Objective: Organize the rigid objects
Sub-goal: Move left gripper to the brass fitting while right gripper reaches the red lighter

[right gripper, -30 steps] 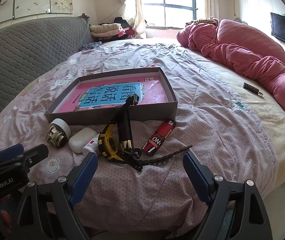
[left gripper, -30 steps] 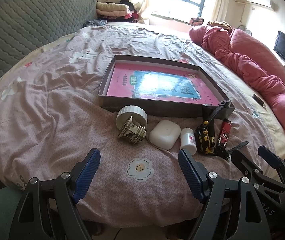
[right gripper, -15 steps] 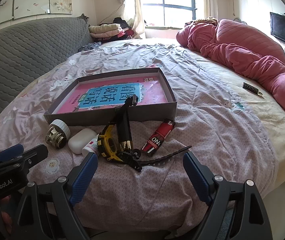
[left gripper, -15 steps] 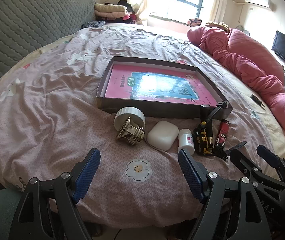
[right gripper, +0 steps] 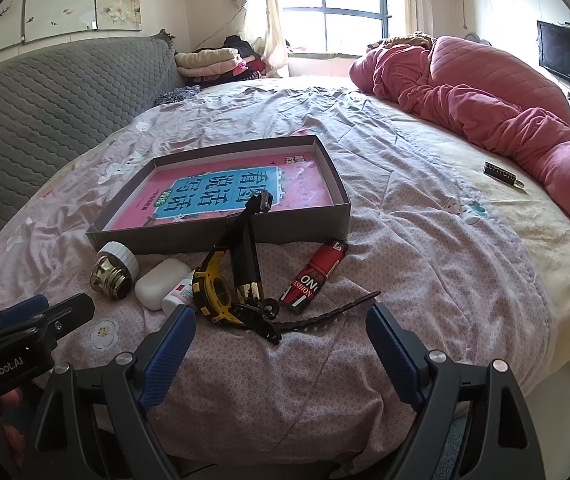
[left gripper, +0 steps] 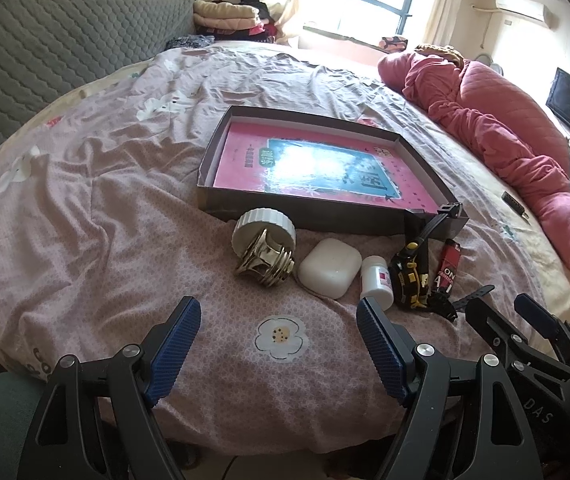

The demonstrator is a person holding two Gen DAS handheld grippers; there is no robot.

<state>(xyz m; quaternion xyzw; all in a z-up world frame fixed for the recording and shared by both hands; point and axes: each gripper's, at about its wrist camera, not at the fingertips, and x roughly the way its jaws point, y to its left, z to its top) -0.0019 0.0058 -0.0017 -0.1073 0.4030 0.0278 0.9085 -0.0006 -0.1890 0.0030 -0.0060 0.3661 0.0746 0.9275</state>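
Both grippers hovered over the near edge of the bed [left gripper: 85, 208], jaws spread wide, nothing held. The left gripper [left gripper: 277, 326] sat nearer than the row of small items; the white case [left gripper: 329, 268] lay just beyond the gap between its fingers, the gold-threaded jar [left gripper: 263, 246] far-left of that gap, and the small white bottle [left gripper: 376, 280] just beyond its right fingertip. The right gripper [right gripper: 281, 328] was also open and empty, with the yellow-black watch [right gripper: 221, 292] and its black strap lying just beyond its left fingertip, the strap tail crossing the gap. The red lighter [right gripper: 317, 276] lay slightly farther, right of the watch, not touching either finger. All the items sat in a row, left to right, on the pink sheet, just near of the shallow grey box [right gripper: 221, 236]. The box held a pink book [right gripper: 225, 188] flat inside. A pink quilt [right gripper: 485, 92] was heaped far right.
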